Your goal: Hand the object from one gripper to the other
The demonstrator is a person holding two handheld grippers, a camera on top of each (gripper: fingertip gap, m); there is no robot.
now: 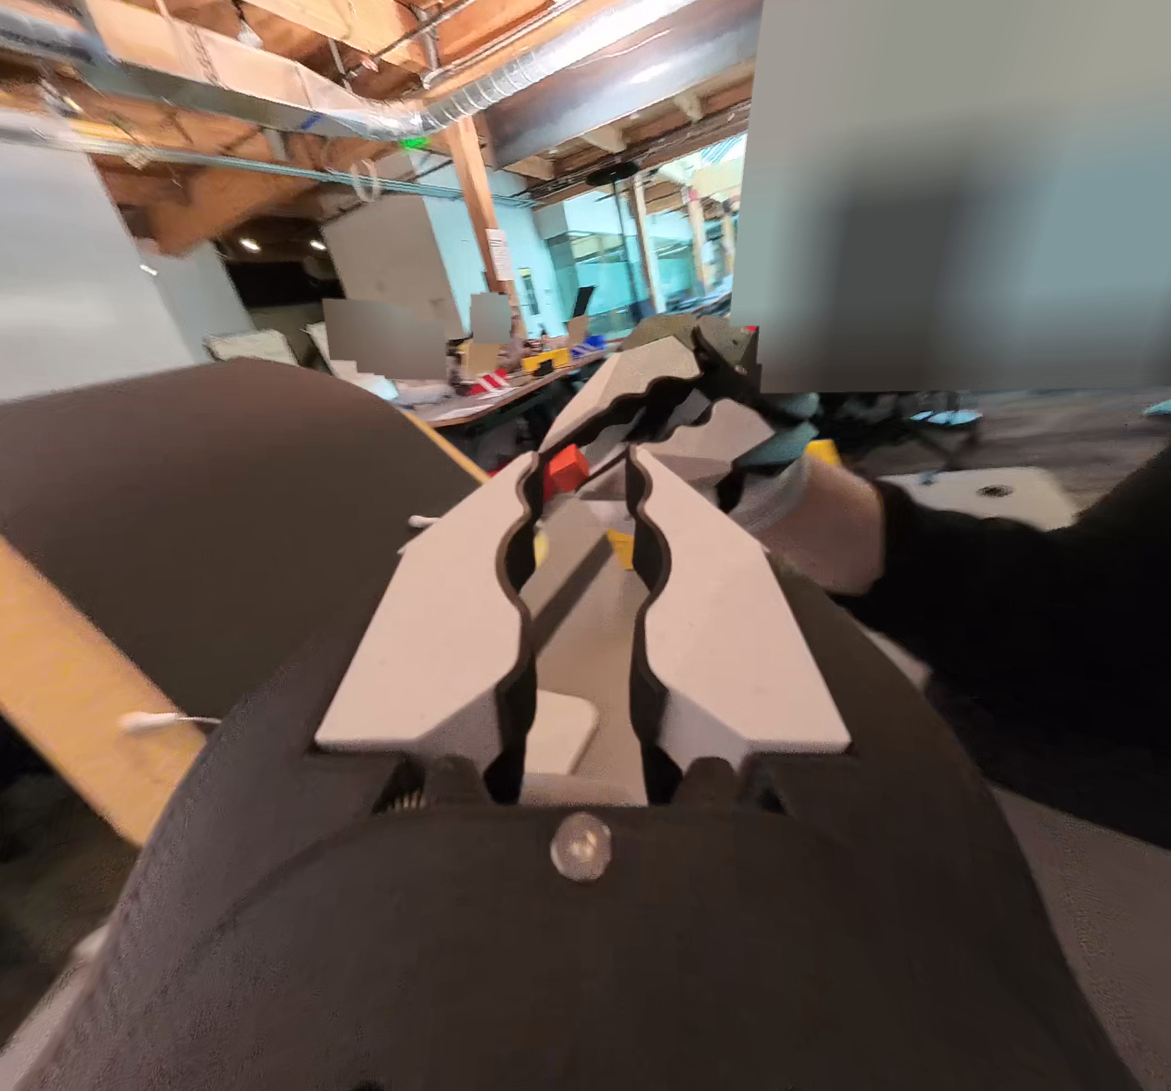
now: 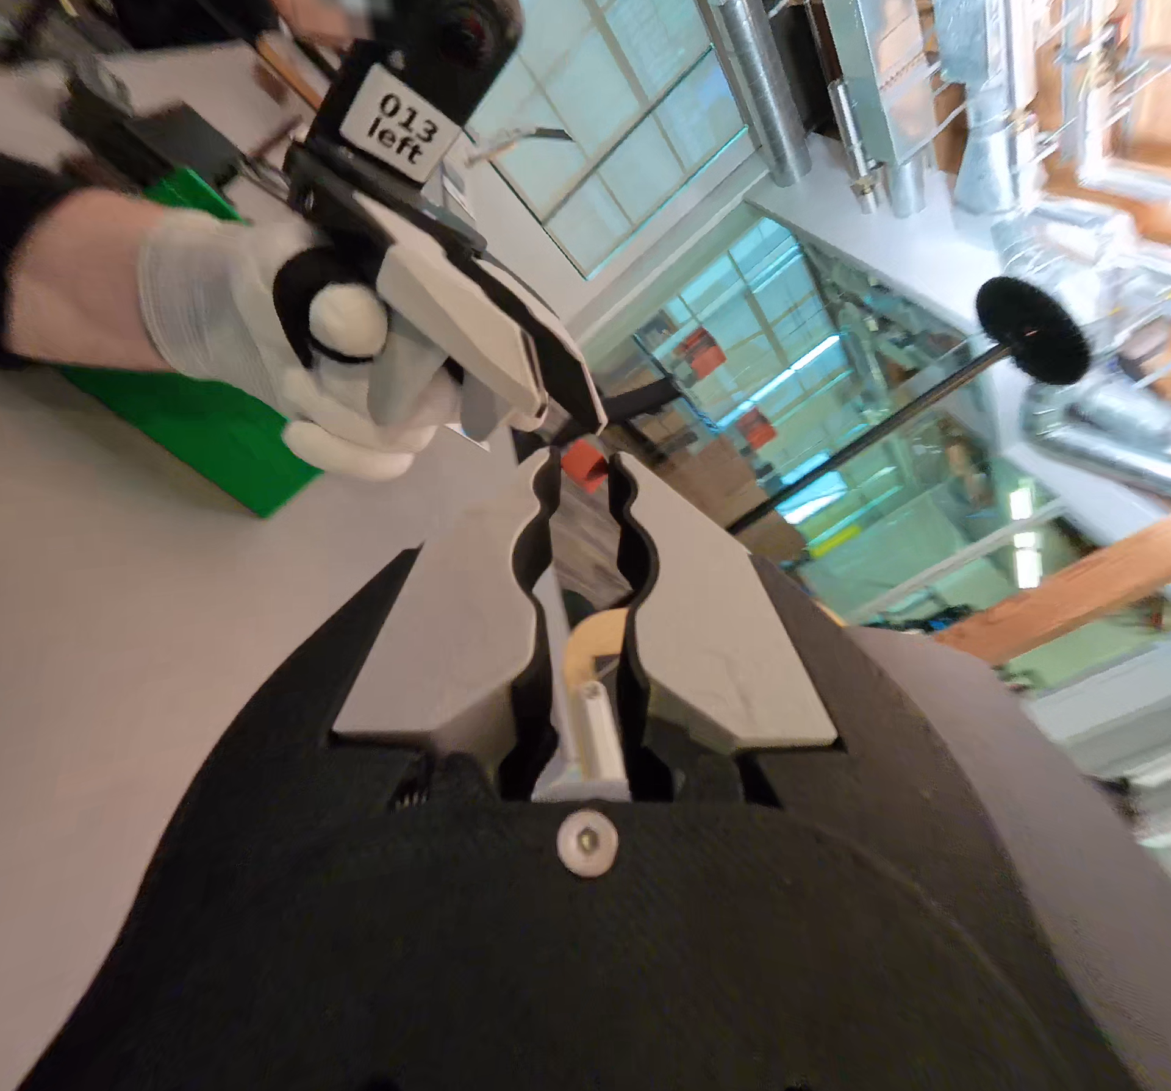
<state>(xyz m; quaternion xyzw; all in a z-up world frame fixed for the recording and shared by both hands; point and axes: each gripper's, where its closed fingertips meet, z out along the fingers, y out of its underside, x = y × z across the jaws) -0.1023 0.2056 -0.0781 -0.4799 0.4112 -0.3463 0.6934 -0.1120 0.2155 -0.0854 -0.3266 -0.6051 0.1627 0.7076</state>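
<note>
From my left gripper [image 1: 584, 468], jaws parted, the red block [image 1: 566, 470] sits at the tips, the right gripper [image 1: 640, 408] closing around it.

From my right gripper [image 2: 584, 466], its fingertips pinch the red block [image 2: 586, 465]; my gloved hand [image 2: 253, 325] holds the left gripper [image 2: 570, 420] just above.

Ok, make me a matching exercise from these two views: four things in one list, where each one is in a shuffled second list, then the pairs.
Things:
1. red block
2. green box
3. white glove
4. black round disc

Places:
a. on the hand holding the left gripper
b. between the fingertips of the right gripper
c. resting on the grey table
d. on the end of a thin rod, off in the background

Pairs: 1-b, 2-c, 3-a, 4-d
</note>
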